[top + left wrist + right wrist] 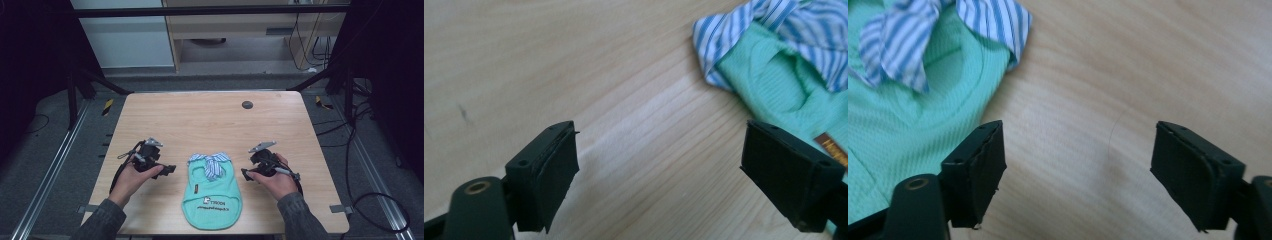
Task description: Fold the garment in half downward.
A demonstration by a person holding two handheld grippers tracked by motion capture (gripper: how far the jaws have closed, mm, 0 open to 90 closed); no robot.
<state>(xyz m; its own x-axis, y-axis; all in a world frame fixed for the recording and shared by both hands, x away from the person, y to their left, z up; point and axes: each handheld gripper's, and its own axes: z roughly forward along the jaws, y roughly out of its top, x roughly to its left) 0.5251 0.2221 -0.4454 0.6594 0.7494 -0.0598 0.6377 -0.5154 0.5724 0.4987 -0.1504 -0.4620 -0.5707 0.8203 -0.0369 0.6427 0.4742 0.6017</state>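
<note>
A small mint-green garment (pixel 212 192) with a striped collar lies flat on the tabletop (pixel 200 117) between the left hand-held gripper (pixel 167 170) and right hand-held gripper (pixel 245 174), both gaping wide and empty.

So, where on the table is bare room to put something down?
The far half of the table is bare, apart from a small dark disc near the far edge. Narrow bare strips lie outside each hand. The near middle is crowded: the green garment lies between the left gripper and right gripper.
</note>
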